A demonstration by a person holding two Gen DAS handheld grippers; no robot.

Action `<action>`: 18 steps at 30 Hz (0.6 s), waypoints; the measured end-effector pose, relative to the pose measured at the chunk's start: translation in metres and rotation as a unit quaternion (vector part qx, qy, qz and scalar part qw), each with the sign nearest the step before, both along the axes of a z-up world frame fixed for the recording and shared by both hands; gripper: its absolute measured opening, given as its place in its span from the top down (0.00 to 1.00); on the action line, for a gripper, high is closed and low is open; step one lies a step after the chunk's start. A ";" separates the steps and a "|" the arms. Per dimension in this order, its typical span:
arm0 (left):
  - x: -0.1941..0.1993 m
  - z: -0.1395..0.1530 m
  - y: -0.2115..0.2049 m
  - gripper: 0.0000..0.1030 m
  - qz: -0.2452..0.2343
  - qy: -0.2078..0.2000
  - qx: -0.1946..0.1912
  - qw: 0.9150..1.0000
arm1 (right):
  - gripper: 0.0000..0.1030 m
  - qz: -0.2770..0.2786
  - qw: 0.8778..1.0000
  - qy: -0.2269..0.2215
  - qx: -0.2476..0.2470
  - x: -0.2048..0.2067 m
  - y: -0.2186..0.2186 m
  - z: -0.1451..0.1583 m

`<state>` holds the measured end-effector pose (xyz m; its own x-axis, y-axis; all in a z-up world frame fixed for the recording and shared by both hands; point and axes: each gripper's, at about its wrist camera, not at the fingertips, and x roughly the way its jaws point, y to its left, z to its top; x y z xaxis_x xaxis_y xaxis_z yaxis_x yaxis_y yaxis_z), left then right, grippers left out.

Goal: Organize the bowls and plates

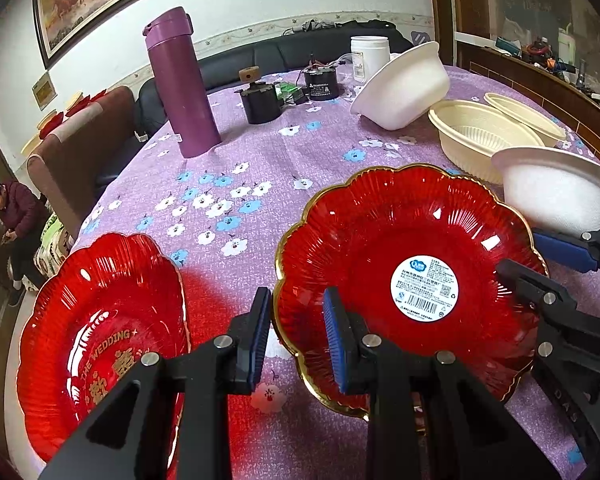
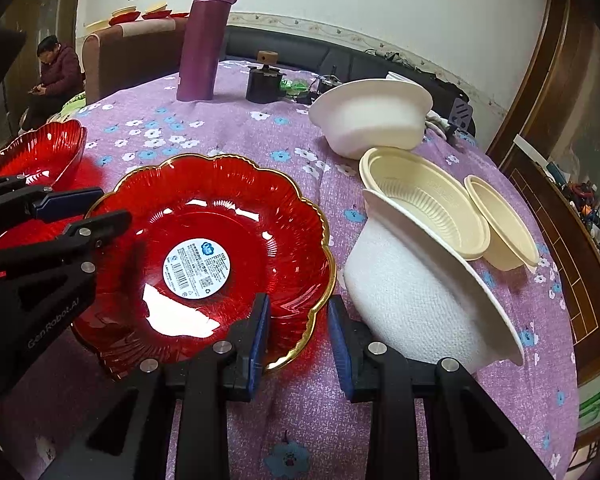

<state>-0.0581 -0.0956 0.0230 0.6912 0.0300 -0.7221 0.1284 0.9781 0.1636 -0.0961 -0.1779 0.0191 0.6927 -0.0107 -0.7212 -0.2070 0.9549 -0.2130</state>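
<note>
- Worktop (image 1: pixel 260 152) under purple flowered cloth; dishes spread over its near and right parts.
- Gold-rimmed red plate (image 1: pixel 384 248) sits centre, empty apart from a round white label stuck inside.
- Second red plate (image 1: pixel 100 320), gold lettering, lies to its left, apart; empty.
- White foam bowl (image 2: pixel 416 300) lies tipped on its side just right of the gold-rimmed plate; inside not visible.
- Another white bowl (image 2: pixel 372 120) farther back, tilted, apparently mouth-away.
- Two cream plastic bowls (image 2: pixel 424 208), upright, touching, both empty.
- Purple flask (image 1: pixel 180 84) stands behind, lid shut.
- Left tool (image 1: pixel 298 336): jaws parted, straddling the gold-rimmed plate's near-left rim; pad contact unclear.
- Right tool (image 2: pixel 300 340): released, jaws flanking the plate's right rim, nothing gripped.
</note>
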 end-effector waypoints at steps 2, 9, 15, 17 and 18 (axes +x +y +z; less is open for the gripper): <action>-0.001 0.000 0.000 0.76 0.000 -0.001 -0.001 1.000 | 0.69 -0.001 1.000 -0.002 0.002 -0.001 0.000 0.001; -0.003 0.003 0.005 0.76 0.004 -0.004 -0.006 1.000 | 0.69 0.002 1.000 -0.007 0.005 -0.005 0.003 0.006; -0.007 0.007 0.009 0.76 0.006 -0.010 -0.010 1.000 | 0.69 0.005 1.000 -0.014 0.004 -0.008 0.006 0.011; -0.008 0.009 0.010 0.76 0.006 -0.013 -0.011 1.000 | 0.69 0.006 1.000 -0.016 0.004 -0.009 0.006 0.013; -0.008 0.010 0.010 0.76 0.007 -0.015 -0.011 1.000 | 0.69 0.006 1.000 -0.017 0.004 -0.010 0.007 0.014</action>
<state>-0.0662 -0.0857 0.0330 0.7116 0.0229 -0.7022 0.1111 0.9832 0.1446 -0.1059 -0.1713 0.0330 0.7170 0.0036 -0.6970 -0.2113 0.9541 -0.2124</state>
